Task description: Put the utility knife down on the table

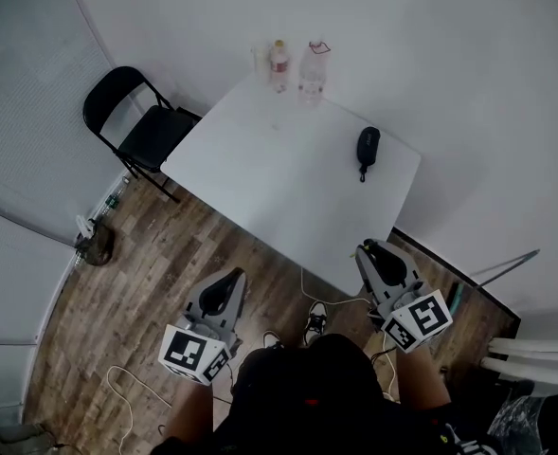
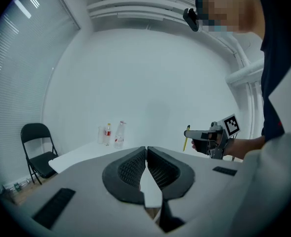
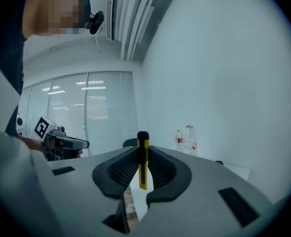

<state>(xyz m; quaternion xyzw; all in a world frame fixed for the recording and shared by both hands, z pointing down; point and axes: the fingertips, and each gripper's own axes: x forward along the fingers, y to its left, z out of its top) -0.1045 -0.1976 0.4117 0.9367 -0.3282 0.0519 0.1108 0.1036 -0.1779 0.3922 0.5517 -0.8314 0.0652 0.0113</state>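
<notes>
Our right claw [image 3: 142, 154] is clenched on the yellow utility knife [image 3: 143, 177], held upright in the air by the white bench's [image 1: 260, 173] near corner. Our left claw [image 2: 146, 157] is pinched together, empty. A black chair [image 1: 136, 121] stands beside the bench. On the bench we see two bottles [image 1: 279, 64] and a dark pouch [image 1: 368, 147].

— Was the knife [image 3: 143, 159] made out from the head view?
— No, it was hidden by the right gripper [image 1: 369, 252].
— And the bottles [image 1: 279, 64]?
— Labels were too small to be read; the dark item [image 1: 368, 148] could not be identified.
</notes>
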